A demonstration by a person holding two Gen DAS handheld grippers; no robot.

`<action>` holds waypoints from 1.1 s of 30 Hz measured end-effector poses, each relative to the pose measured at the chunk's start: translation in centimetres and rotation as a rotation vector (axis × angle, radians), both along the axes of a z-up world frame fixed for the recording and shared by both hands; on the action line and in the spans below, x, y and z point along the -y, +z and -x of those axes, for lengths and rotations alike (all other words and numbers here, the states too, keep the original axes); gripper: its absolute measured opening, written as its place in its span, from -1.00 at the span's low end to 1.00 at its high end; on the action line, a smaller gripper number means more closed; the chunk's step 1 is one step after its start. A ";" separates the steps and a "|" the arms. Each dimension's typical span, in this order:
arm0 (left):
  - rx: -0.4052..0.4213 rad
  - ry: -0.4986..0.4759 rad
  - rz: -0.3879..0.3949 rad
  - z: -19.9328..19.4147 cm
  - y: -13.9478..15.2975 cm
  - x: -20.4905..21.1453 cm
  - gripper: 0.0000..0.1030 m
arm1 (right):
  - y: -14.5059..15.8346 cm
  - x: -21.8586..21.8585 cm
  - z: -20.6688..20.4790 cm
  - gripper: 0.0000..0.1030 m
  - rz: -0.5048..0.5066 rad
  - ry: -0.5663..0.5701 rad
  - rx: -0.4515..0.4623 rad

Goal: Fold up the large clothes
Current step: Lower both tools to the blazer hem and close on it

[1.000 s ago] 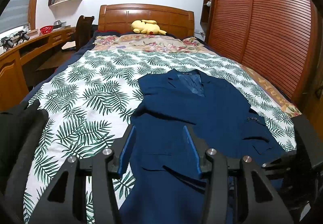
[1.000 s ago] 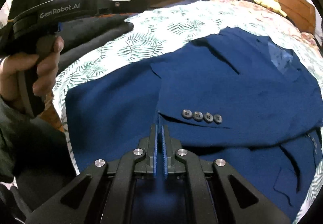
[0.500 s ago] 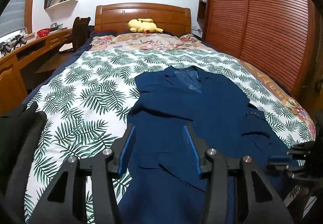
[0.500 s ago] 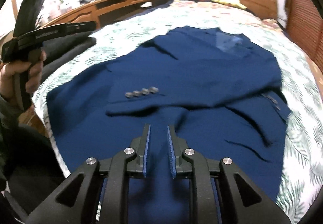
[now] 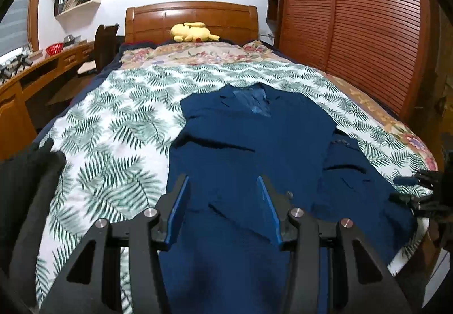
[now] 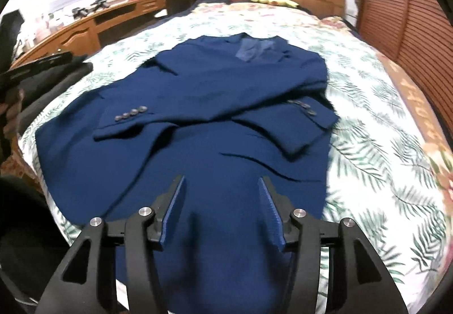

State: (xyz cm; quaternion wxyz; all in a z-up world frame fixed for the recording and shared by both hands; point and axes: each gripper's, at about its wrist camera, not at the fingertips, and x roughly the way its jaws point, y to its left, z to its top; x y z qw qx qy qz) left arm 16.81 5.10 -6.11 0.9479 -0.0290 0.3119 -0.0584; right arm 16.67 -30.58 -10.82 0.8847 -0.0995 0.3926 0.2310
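A bedroom, with a bed [image 5: 113, 127] under a palm-leaf cover filling most of it. Nearest me, the left gripper [image 5: 223, 198] hangs over the hem of a blue jacket [image 6: 215, 93], its fingers spread with nothing pinched between them. The right gripper [image 6: 220, 195] sits over the same lower part of the jacket; its jaws have just been opening and now stand apart, with no cloth caught between them, only the jacket lying below. The jacket lies flat on the cover near the foot of the bed, collar toward the headboard [image 5: 192, 17], both sleeves folded across the front, cuff buttons [image 6: 130, 113] showing. Dark clothing [image 5: 25, 178] lies at the bed's left edge. Farther off, a yellow plush [image 5: 194, 32] rests by the headboard, a wooden desk [image 5: 34, 70] runs along the left wall and a slatted wardrobe [image 5: 354, 25] stands on the right.
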 end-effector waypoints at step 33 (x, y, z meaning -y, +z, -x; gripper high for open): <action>-0.215 0.130 -0.054 6.0 -9.6 -5.0 -0.07 | -3.8 7.1 3.8 0.06 -0.004 -0.100 -0.091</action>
